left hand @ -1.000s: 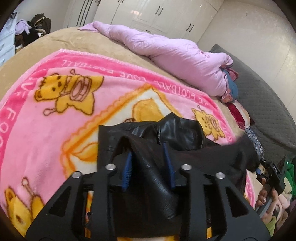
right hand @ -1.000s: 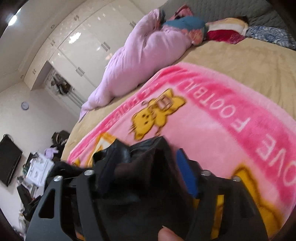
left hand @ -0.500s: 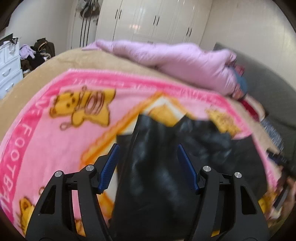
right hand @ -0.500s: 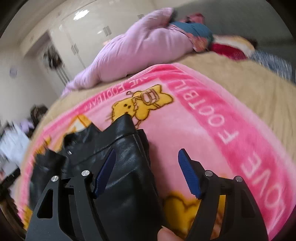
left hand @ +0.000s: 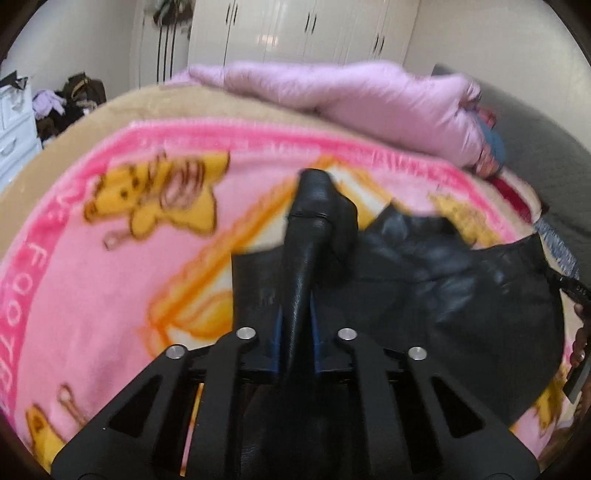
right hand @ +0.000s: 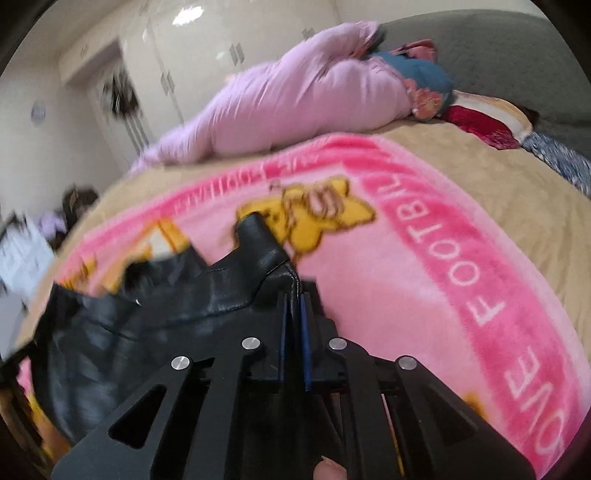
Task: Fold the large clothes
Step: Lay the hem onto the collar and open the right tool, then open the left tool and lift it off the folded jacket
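Left tongs are clamped on a raised fold of the black leather jacket; the blue pads sit tight against both sides of the leather. Right tongs are also pinched shut on an edge of the same jacket, pads nearly touching with a thin leather seam between them.

Jacket location: lying on the pink cartoon blanket, spread over the bed. In the left wrist view the gripped fold stands up as a narrow ridge, rest of the jacket lies flat to the right of it. In the right wrist view the jacket bulk lies to the left of the tongs, with a pointed corner lifted toward the yellow bear print.

Blanket has a darker pink border with white lettering. A lilac quilt is bunched at the far side of the bed, touching the tan bed cover. White wardrobes stand behind it. Both views are motion-blurred, so fine detail of the jacket is unclear. A fingertip shows at the bottom edge of the right wrist view.
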